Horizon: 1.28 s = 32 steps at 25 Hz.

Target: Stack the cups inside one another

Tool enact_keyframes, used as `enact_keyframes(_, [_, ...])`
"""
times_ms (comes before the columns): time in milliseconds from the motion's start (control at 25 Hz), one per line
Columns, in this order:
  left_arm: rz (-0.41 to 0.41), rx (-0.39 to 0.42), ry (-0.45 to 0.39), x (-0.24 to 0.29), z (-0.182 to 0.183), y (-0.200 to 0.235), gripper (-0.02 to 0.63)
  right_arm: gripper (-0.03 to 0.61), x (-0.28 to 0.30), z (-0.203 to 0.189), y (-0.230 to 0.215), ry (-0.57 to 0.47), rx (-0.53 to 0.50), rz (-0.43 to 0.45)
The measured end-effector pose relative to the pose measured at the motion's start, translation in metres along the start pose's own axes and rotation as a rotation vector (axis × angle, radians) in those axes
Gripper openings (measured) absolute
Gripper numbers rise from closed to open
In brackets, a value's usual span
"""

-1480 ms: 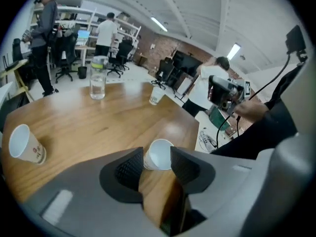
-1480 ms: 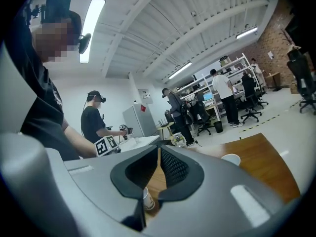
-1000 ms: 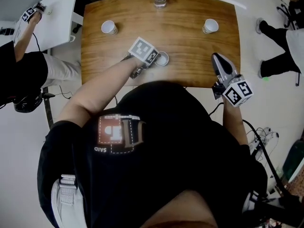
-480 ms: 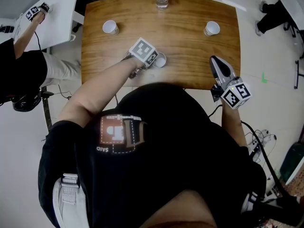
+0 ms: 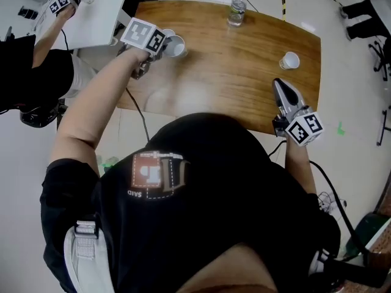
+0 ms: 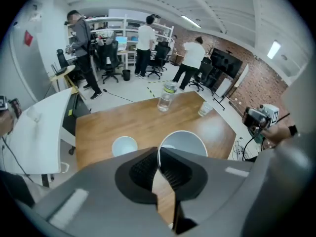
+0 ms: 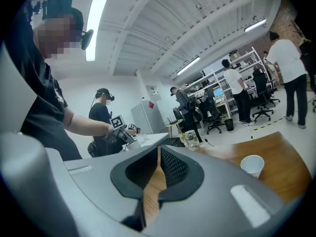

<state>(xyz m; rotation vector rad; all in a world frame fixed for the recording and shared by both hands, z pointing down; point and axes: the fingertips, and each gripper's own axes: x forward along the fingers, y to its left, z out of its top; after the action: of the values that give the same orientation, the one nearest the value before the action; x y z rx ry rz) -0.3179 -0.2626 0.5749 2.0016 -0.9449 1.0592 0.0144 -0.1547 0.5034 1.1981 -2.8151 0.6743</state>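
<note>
Wooden table (image 5: 244,84) stood on pale floor (image 5: 357,96); white desk (image 5: 91,17) lay at 10 o'clock. Brick wall (image 6: 259,80), shelving (image 6: 116,31), office chairs (image 6: 109,67) and ceiling strip light (image 7: 95,27) were beyond.

Wooden table (image 5: 232,78), left cup (image 6: 124,145), right cup (image 5: 289,60), glass jar (image 5: 237,11) at far edge

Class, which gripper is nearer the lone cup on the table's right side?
Right. The right gripper is just nearside of the lone cup; the left gripper is across the table, pinching a second cup.
</note>
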Motion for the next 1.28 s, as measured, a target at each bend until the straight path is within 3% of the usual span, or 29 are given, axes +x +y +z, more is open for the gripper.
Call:
enact_keyframes(160, [0.04,-0.115,-0.005,-0.013,0.015,0.059,0.017,0.032,0.008,0.003,0.004,0.016,-0.008,0.004])
enact_keyframes(360, [0.074,-0.148,0.045,0.007,0.023,0.104,0.017,0.032,0.007,0.003,0.002,0.029,-0.01,-0.032])
enact_keyframes(600, [0.102,-0.117,0.089,0.028,0.019,0.12,0.018,0.032,-0.008,0.006,0.007,0.037,-0.014,-0.086])
enact_keyframes(640, [0.1,-0.106,0.086,0.031,0.019,0.121,0.035,0.032,-0.009,0.006,0.009,0.038,-0.016,-0.091])
enact_keyframes(720, [0.095,-0.094,0.073,0.038,0.022,0.122,0.187,0.032,-0.01,0.006,0.011,0.04,-0.02,-0.095])
enact_keyframes(760, [0.092,-0.095,0.056,0.039,0.025,0.123,0.22,0.032,-0.01,0.007,0.011,0.039,-0.023,-0.094])
enact_keyframes(840, [0.081,-0.098,-0.024,0.029,0.037,0.12,0.241,0.032,-0.009,0.014,0.013,0.031,-0.031,-0.085])
enact_keyframes(960, [0.015,-0.101,-0.268,-0.019,0.057,0.095,0.23,0.032,-0.005,0.032,0.019,0.013,-0.058,-0.061])
enact_keyframes(1120, [-0.069,-0.105,-0.687,-0.109,0.051,0.047,0.133,0.032,0.01,0.059,0.023,-0.018,-0.116,-0.009])
enact_keyframes(1280, [-0.028,-0.107,-0.985,-0.159,0.012,0.01,0.024,0.029,0.026,0.069,0.029,-0.027,-0.147,0.034])
